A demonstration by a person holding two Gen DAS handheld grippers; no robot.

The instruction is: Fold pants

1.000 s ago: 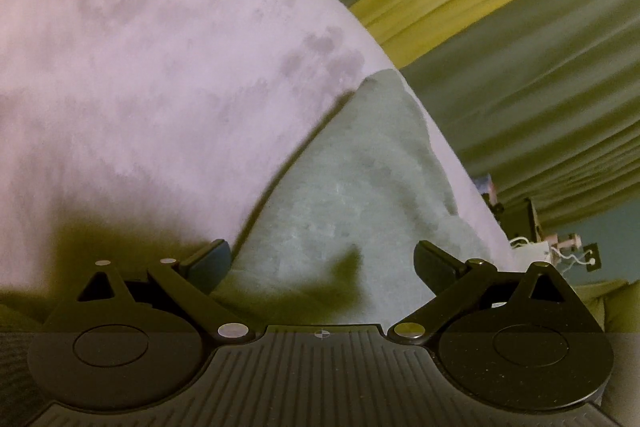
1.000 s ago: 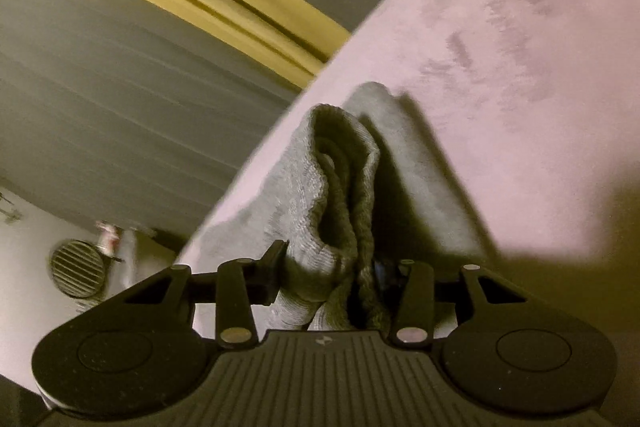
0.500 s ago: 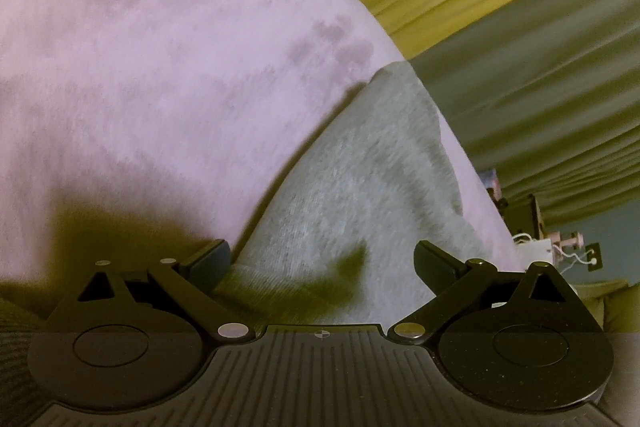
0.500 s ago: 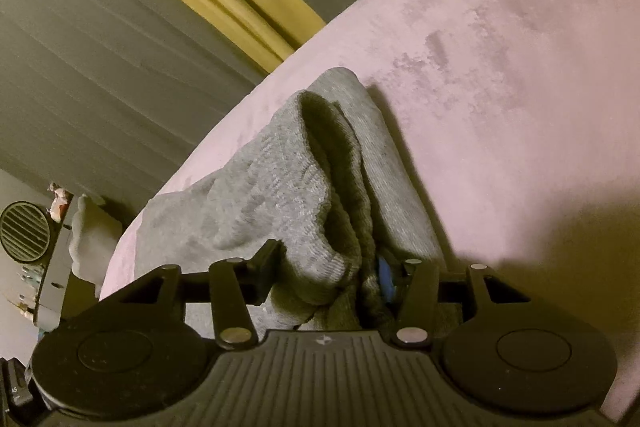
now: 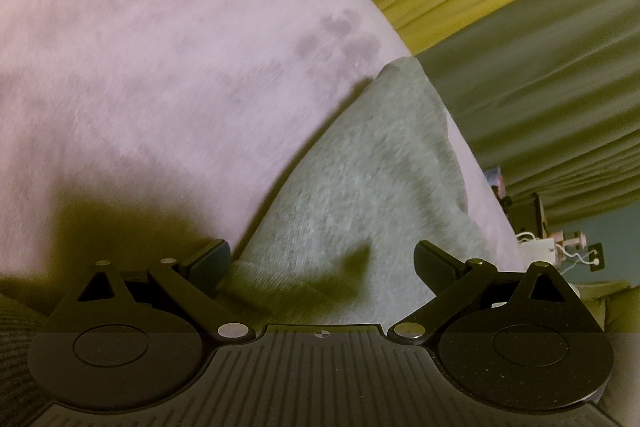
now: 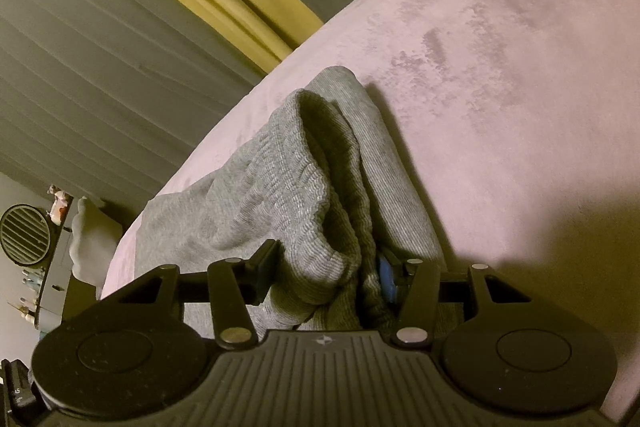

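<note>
The gray pants lie on a pink bed w/ green curtains behind. The right gripper has its jaws squeezed on a bunched, ribbed end of the pants. The left gripper has its jaws spread wide, w/ flat pants cloth lying between them, not pinched.

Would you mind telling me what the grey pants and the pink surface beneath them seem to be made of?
The grey pants look like a soft knit, probably cotton-blend jersey: visible ribbed rows on the bunched band and a matte heathered face. The pink surface looks like a plush, suede-like fabric, perhaps microfibre or velvet: darker brushed patches where the nap lies differently. Neither fibre can be confirmed by look alone.
</note>
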